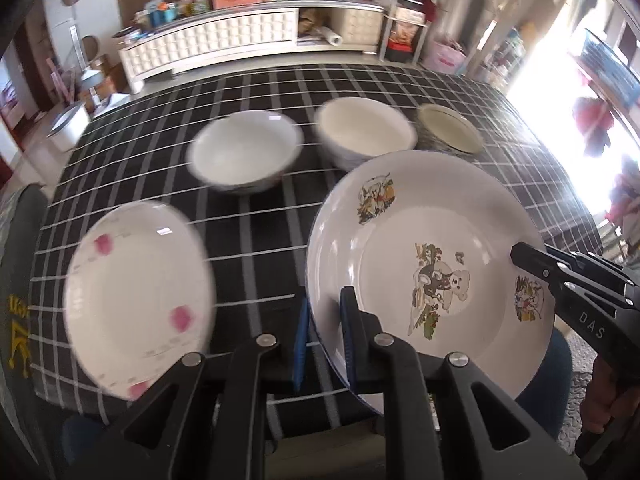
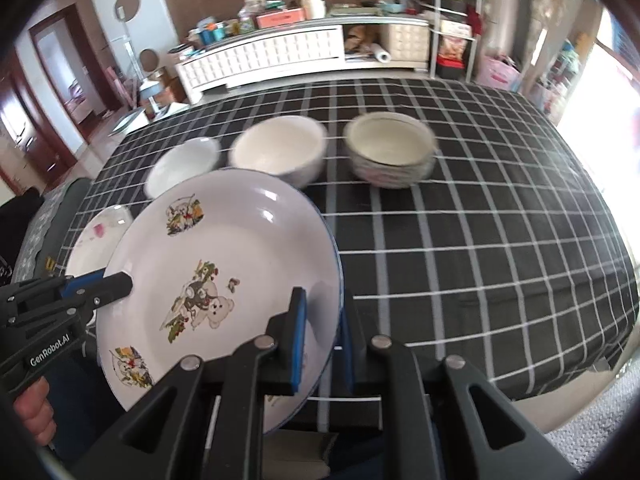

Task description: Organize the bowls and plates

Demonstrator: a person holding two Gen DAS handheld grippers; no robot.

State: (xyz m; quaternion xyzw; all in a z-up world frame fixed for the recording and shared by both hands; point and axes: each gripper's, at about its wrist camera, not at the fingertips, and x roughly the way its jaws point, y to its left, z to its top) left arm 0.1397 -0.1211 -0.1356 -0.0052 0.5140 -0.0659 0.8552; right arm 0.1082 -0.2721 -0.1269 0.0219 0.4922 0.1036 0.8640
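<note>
The big cartoon plate is up off the checked tablecloth, and both grippers hold it. The left gripper pinches one side of its rim, and the right gripper pinches the other side. Beside the cartoon plate lies the pink-flower plate, alone on the cloth. Behind the cartoon plate stand three bowls in a row: a white bowl, a cream bowl and a patterned bowl. Nothing looks stacked yet, so I think most of the tidying is not done.
</note>
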